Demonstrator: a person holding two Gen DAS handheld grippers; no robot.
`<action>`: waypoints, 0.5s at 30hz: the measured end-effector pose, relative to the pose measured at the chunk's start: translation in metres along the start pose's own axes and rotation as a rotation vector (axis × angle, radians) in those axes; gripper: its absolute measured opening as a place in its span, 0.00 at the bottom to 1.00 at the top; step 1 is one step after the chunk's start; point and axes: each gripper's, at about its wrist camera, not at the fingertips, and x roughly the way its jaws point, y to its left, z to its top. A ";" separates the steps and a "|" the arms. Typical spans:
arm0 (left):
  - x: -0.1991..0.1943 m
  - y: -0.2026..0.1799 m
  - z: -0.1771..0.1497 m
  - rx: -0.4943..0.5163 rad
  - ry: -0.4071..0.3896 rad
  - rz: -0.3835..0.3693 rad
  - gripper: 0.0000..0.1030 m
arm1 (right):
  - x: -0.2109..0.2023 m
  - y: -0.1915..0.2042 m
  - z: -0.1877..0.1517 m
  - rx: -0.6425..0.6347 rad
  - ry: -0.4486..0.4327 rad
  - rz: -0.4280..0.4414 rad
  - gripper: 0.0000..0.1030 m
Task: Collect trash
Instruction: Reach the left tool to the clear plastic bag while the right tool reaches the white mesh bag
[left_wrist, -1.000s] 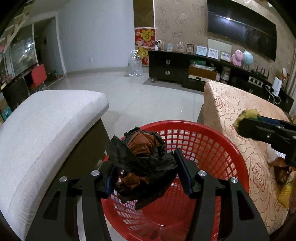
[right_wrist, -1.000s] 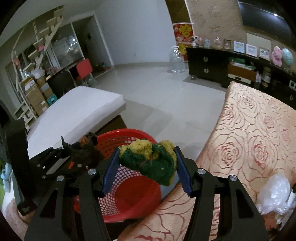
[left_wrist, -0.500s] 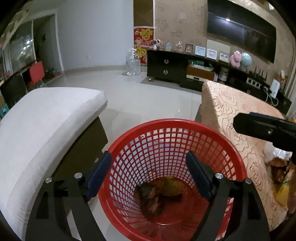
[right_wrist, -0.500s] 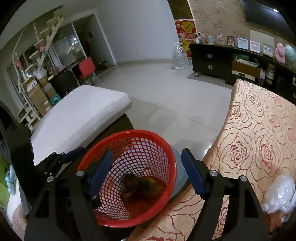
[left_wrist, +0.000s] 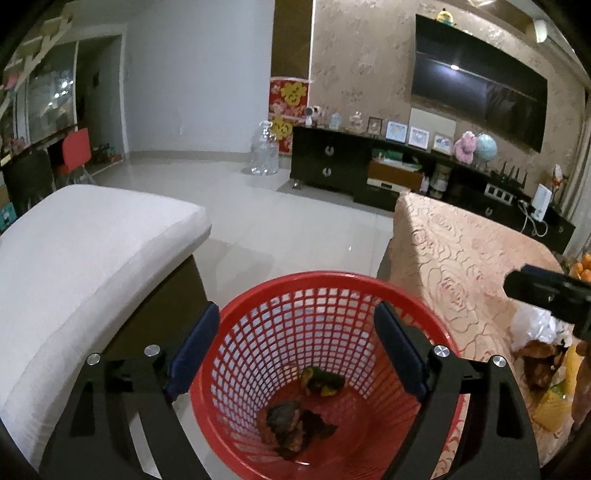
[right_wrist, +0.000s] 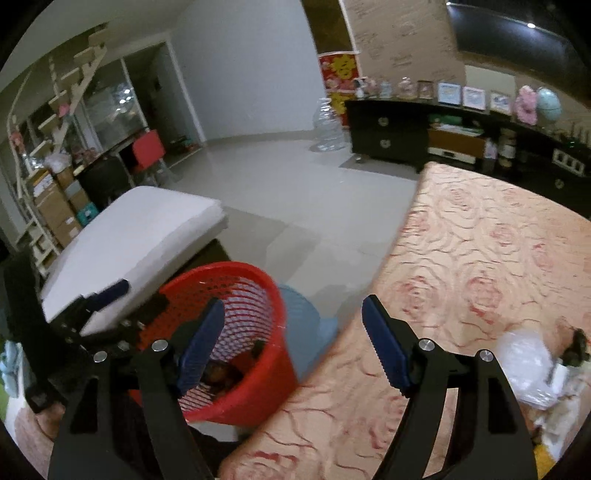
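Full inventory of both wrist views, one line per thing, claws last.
basket: 1, red mesh, on floor between sofa and table
dark wad: 1, black-brown, basket bottom
green scrap: 1, green-yellow, basket bottom
table: 1, rose-pattern cloth, right of basket
plastic bag: 1, clear, on table among other trash
sofa: 1, white cushion, left of basket
blue bin: 1, pale blue, behind basket
jug: 1, clear, floor by cabinet
cabinet: 1, black, far wall
TV: 1, black, wall
left claw: open, empty, over basket
right claw: open, empty, at table edge
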 end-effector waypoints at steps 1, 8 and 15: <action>-0.001 -0.003 0.001 0.001 -0.005 -0.009 0.80 | -0.005 -0.008 -0.004 0.003 -0.003 -0.022 0.72; -0.002 -0.032 0.003 0.033 -0.013 -0.073 0.82 | -0.042 -0.071 -0.032 0.050 -0.015 -0.169 0.72; 0.003 -0.073 0.001 0.090 0.001 -0.133 0.82 | -0.085 -0.145 -0.061 0.161 -0.041 -0.315 0.73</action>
